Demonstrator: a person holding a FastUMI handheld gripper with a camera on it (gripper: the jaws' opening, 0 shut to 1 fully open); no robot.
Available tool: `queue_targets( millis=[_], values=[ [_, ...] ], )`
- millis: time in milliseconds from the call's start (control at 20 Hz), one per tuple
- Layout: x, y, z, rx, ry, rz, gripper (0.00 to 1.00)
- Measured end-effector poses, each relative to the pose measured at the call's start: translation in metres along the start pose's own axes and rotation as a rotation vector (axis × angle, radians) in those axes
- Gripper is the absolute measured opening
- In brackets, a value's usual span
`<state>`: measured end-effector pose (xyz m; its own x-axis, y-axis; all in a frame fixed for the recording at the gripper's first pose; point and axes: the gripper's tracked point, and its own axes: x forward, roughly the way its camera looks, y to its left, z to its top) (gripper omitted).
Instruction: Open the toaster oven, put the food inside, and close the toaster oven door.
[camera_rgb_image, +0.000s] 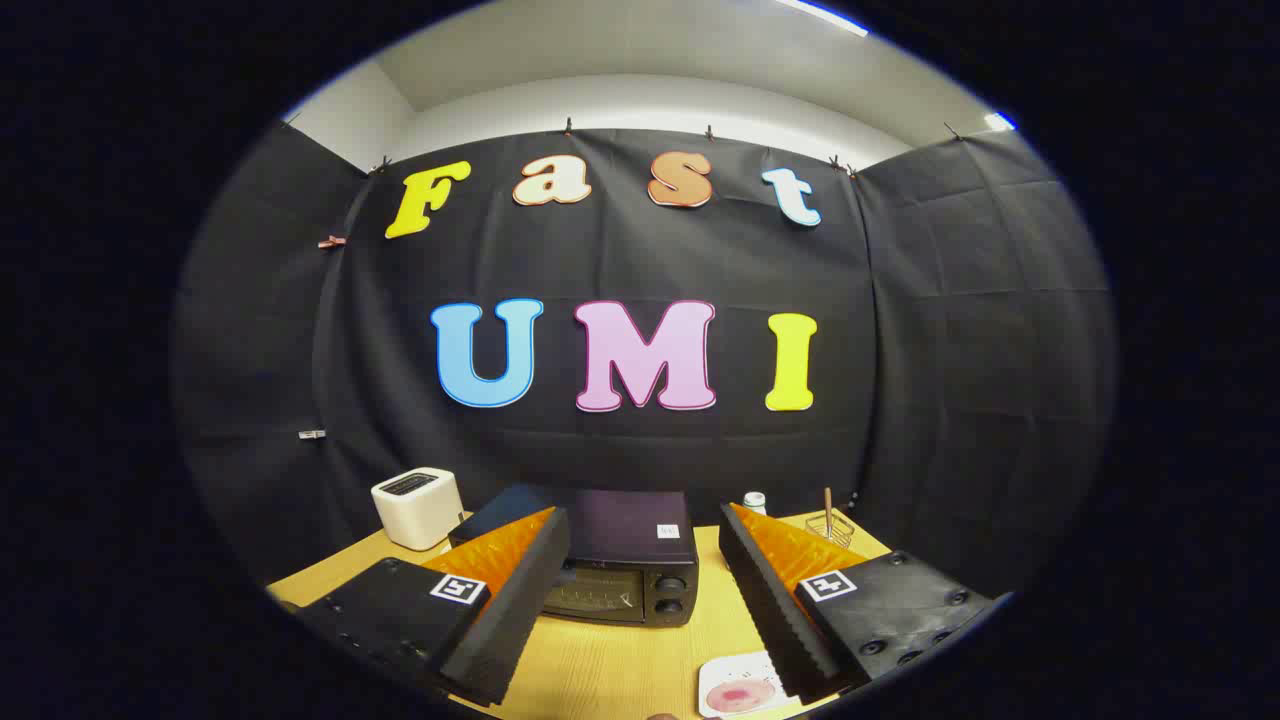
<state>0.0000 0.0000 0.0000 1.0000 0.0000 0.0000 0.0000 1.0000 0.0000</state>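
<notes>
- Gripper view: the gripper (640, 590) hangs above the wooden bench (620, 670) with its jaws spread wide and nothing between them. That fits an approach stance, I judge, since no step of the task looks started.
- The toaster oven (625, 560) stands on the bench just ahead of the fingers, seen in the gap between them. Its door is up and closed, and two knobs sit on its right side. Facing the gripper squarely, it seems placed so the door can be reached head-on.
- The food sits on a small white plate (742, 685) close under the right finger (790, 610). It looks like something pink and round, but what it is cannot be told. So near, it waits handy for the second step, yet the door must come first.
- A white toaster (417, 507) stands left of the oven, beyond the left finger (500, 600).
- A small jar (755, 502) and a wire holder with a stick (829, 522) stand right of the oven, further back.
- Nothing lies between the fingers and the oven door; the plate, though, could be knocked if the right finger dips.
</notes>
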Motion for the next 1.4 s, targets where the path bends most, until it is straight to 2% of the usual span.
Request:
queue_targets(
  millis=[250, 550, 850, 1150, 1400],
  values=[
    [0.003, -0.004, -0.001, -0.001, 0.008, 0.004, 0.98],
    [-0.005, -0.014, -0.023, -0.021, 0.064, -0.022, 0.98],
    [-0.008, -0.018, -0.018, -0.024, 0.05, -0.022, 0.98],
    [0.001, -0.012, -0.032, -0.025, 0.094, -0.022, 0.98],
    [0.015, 0.013, -0.038, -0.038, 0.114, 0.023, 0.98]
  ],
)
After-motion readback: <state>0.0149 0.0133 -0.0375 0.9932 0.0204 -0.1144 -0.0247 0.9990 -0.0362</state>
